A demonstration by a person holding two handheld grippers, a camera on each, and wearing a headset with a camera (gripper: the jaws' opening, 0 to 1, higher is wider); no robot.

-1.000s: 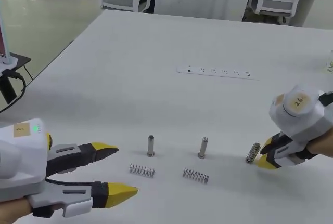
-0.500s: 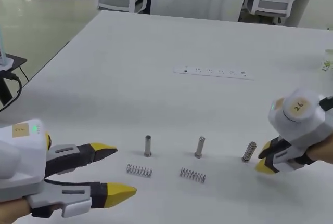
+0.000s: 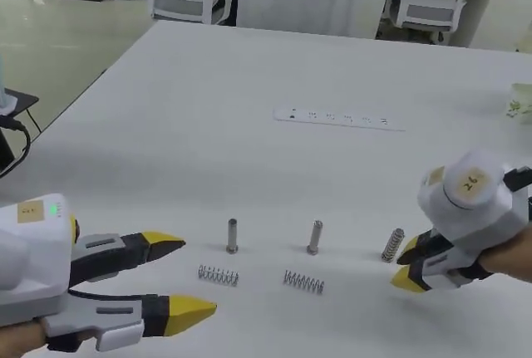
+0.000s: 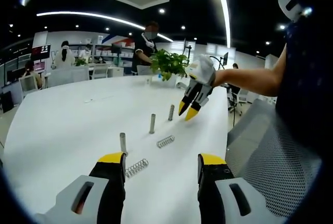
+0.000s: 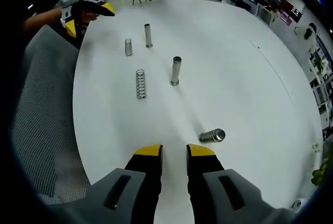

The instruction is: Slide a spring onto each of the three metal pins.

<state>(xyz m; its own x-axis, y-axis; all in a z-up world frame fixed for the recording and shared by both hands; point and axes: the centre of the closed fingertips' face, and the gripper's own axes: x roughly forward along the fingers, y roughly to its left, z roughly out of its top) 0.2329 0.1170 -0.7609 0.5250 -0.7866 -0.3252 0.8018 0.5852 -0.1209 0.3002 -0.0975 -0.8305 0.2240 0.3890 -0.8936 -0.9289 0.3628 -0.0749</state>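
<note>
Spring [image 3: 392, 244] upright | right tool [image 3: 406, 265] drawn back from it | left tool [image 3: 197, 277] unmoved

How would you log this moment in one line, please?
fitted spring: one | bare pins: two | loose springs: two | left gripper: open | right gripper: open

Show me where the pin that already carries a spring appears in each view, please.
Head view: spring-covered pin, rightmost of the row, beside the right gripper.
Left gripper view: farthest in the row, near the centre.
Right gripper view: nearest pin, just beyond the jaws.
Shared landmark: the bare middle pin next to it.
</note>
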